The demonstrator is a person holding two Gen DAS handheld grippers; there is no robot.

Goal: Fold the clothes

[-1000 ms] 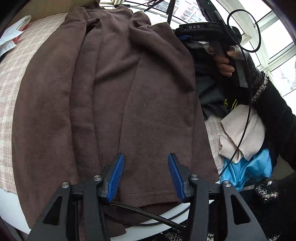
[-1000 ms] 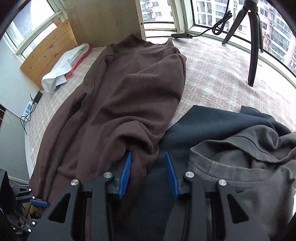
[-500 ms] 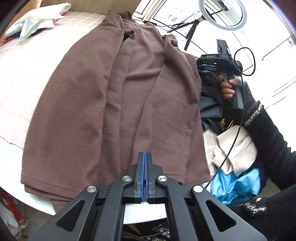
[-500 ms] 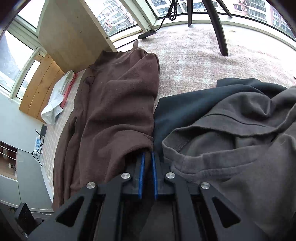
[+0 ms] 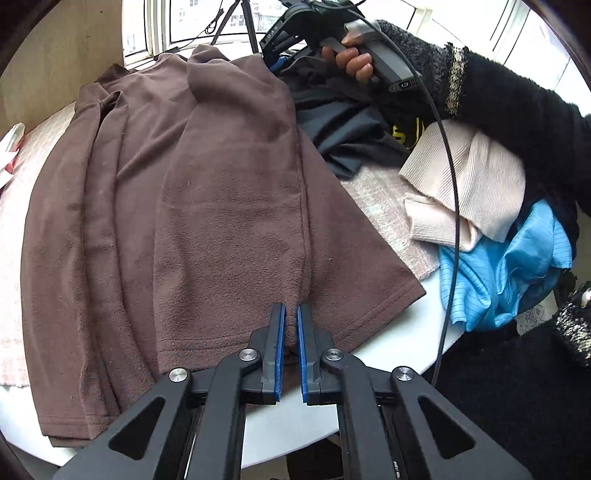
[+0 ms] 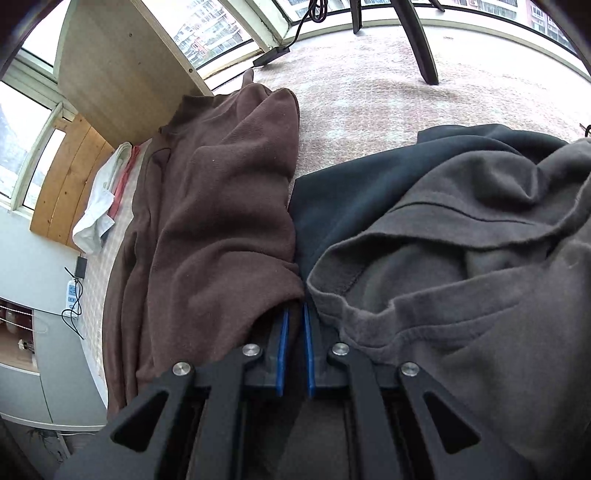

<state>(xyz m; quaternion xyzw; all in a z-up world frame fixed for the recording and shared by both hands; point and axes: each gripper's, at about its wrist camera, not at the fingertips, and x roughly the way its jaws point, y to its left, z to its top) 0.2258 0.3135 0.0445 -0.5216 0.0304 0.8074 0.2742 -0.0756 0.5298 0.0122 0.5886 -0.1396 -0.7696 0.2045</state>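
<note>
Brown garment [image 5: 207, 206], no legible label

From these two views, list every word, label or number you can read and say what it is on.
"DAS": white letters on the black body of the right gripper, small and tilted, only just legible.
Yellow print on the dark garment: mostly hidden, unreadable.
Nothing legible in the right wrist view.
</note>
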